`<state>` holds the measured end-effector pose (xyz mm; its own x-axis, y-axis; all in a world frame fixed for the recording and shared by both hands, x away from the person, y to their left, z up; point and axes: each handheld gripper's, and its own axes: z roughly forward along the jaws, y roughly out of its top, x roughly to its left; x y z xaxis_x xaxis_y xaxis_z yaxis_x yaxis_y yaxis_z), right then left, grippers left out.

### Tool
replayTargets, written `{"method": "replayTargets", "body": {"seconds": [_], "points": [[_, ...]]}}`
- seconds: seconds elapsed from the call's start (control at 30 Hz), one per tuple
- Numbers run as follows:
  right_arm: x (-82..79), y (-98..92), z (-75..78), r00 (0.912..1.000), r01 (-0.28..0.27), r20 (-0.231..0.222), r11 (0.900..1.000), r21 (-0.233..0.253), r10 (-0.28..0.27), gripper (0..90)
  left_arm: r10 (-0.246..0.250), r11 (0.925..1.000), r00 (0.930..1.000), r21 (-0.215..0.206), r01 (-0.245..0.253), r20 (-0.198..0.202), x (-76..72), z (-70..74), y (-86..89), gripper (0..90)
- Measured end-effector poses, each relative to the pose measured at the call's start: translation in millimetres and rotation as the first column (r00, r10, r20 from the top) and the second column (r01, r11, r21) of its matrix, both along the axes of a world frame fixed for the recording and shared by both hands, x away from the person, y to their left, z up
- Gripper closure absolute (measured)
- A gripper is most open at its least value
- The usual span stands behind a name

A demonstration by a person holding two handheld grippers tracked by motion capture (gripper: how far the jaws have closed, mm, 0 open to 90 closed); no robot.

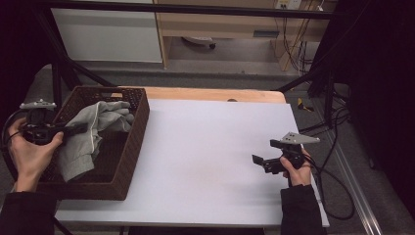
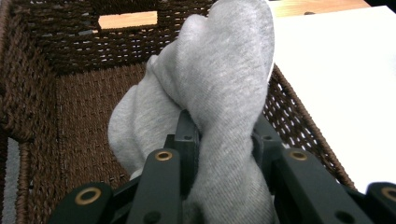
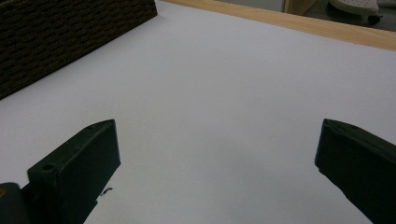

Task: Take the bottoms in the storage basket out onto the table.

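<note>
A dark brown woven wicker basket (image 1: 128,147), rectangular and open-topped, stands at the left edge of the white-topped table (image 1: 210,147), reaching from near the front left corner back towards the strip of bare wood at the table's far edge. A light grey knitted cloth garment (image 1: 90,132) lies partly inside it: one bunched end rises against the basket's far right corner, and the rest hangs down along the basket's left side towards its front wall.

The left gripper (image 1: 80,129), held in the person's left hand (image 1: 29,152) over the basket's left rim, has its jaws clamped on the grey cloth. In the left gripper view the two black jaws press in on a thick twisted fold of the garment (image 2: 219,102), which bulges up and away from them above the basket's woven floor (image 2: 84,116). A slot-shaped handle opening in the basket's far wall (image 2: 127,20) shows pale wood through it.

The right gripper (image 1: 262,161), held in the person's right hand (image 1: 297,171), hovers near the right edge of the table, towards its front, well apart from the basket. Its jaws stand wide apart with nothing between them; in the right gripper view they frame the bare white table top (image 3: 224,93), with a corner of the basket's outer wall (image 3: 65,32) at the upper left. A black cable (image 1: 337,196) trails from this gripper past the table's right edge.
</note>
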<state>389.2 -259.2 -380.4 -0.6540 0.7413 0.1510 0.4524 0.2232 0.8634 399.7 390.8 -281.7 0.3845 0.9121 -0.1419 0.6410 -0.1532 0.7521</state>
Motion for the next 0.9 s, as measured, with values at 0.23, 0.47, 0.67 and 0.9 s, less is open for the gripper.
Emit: {"method": "replayTargets", "body": {"seconds": [0.23, 0.47, 0.67, 0.9], "points": [[0.0, -0.2, 0.1, 1.0000, 0.000, 0.002, 1.000, -0.001, 0.000, 0.4, -0.003, 1.0000, 1.0000, -0.005, 0.003, 0.004, -5.0, 5.5, 2.5, 69.8], [0.2, 0.0, -0.2, 1.0000, -0.001, 0.001, 1.000, -0.004, 0.001, 0.4, -0.005, 0.9997, 0.9998, -0.022, 0.006, 0.017, -9.8, 11.3, 5.4, 69.8], [0.2, 0.0, -0.2, 1.0000, -0.002, 0.002, 1.000, -0.004, 0.002, 0.4, -0.016, 0.9993, 0.9994, -0.033, 0.017, 0.030, -14.3, 17.6, 6.6, 69.8], [0.2, 0.2, -0.2, 1.0000, -0.002, 0.001, 1.000, -0.003, 0.002, 0.4, -0.020, 0.9990, 0.9991, -0.039, 0.022, 0.038, -17.6, 23.6, 7.0, 69.8]]}}
